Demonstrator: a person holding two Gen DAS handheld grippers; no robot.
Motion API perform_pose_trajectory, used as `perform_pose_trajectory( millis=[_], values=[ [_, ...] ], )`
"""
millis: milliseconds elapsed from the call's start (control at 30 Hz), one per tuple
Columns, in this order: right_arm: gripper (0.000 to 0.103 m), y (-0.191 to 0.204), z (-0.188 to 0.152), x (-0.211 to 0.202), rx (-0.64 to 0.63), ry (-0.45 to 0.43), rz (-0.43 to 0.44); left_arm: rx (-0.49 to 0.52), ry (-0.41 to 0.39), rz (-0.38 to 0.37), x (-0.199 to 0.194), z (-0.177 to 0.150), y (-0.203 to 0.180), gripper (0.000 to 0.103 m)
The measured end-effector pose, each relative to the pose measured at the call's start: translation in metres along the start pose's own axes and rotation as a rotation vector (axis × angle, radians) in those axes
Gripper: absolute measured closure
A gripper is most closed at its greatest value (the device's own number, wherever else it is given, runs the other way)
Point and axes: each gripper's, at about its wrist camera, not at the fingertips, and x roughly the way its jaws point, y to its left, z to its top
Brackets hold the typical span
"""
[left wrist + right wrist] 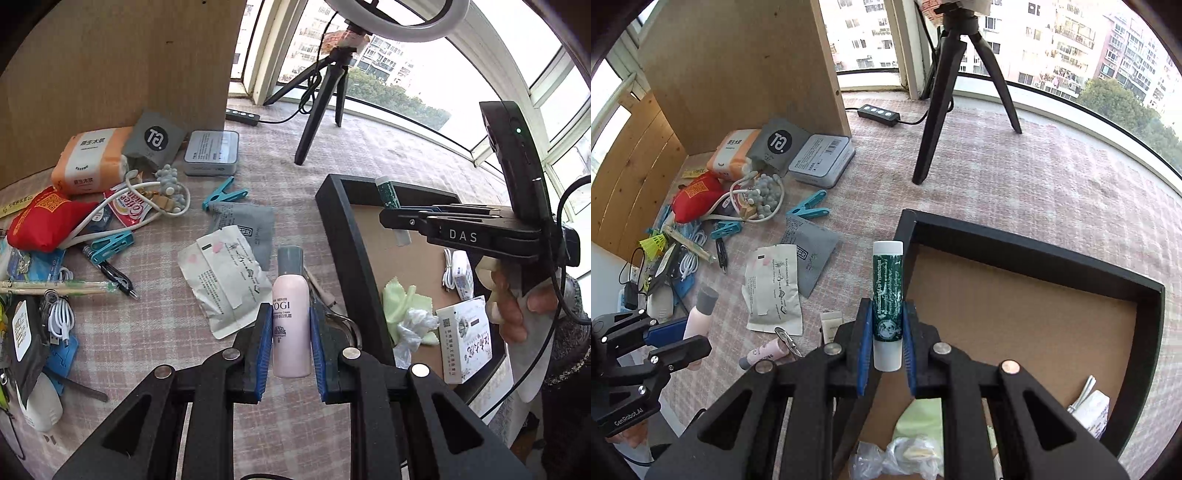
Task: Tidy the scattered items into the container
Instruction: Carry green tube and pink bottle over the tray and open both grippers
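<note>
Jaws of the right gripper (pixel 885 341) are pinched on a green lip-balm tube (pixel 887 295), held upright with its long axis running forward between the blue pads and its white cap pointing away. The tube is poised right at the near-left corner of the black container (pixel 1030 243), whose brown floor opens to the right of the jaws; a short carry rightward and a release is judged to be all that is called for. Jaws of the left gripper (pixel 291 332) are closed on a pink lotion bottle (pixel 291 325), likewise held lengthwise, grey cap forward. That bottle is seen over the tabletop (pixel 155 332) just outside the container's left wall (pixel 354 266), so the right side is judged nearer to dropping. A green cloth (pixel 400 306) and a white box (pixel 465 339) lie inside already.
</note>
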Motion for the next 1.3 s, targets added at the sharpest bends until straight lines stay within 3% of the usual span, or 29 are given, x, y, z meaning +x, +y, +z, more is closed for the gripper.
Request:
perform_pose_trajectory(
  millis=[400,700,900,933,967,1000,1033,1300],
  values=[
    [0.088,-0.086,-0.04,-0.046,0.176,-0.049,-0.117,0.216,0.077,-0.124,0.009,-0.029,-0.118,0.084],
    [0.088,-0.119,-0.057,-0.06,0.233,-0.062,-0.152,0.334,0.076,-0.151,0.005,-0.046,-0.176,0.084],
    [0.087,-0.127,-0.063,-0.063,0.249,-0.073,-0.153,0.367,0.102,-0.181,0.009,-0.052,-0.192,0.084],
    [0.084,-0.126,-0.063,-0.064,0.244,-0.082,-0.151,0.377,0.106,-0.175,0.009,-0.053,-0.195,0.077],
    [0.07,-0.127,-0.062,-0.064,0.245,-0.078,-0.16,0.375,0.1,-0.159,0.009,-0.053,-0.195,0.057],
    [0.062,-0.127,-0.063,-0.065,0.251,-0.078,-0.172,0.368,0.085,-0.162,0.008,-0.053,-0.194,0.05],
    [0.055,-0.126,-0.063,-0.067,0.252,-0.092,-0.18,0.362,0.079,-0.159,0.007,-0.052,-0.193,0.049],
    [0.055,-0.123,-0.062,-0.072,0.245,-0.115,-0.17,0.28,0.091,-0.139,0.011,-0.04,-0.165,0.05]
  ],
)
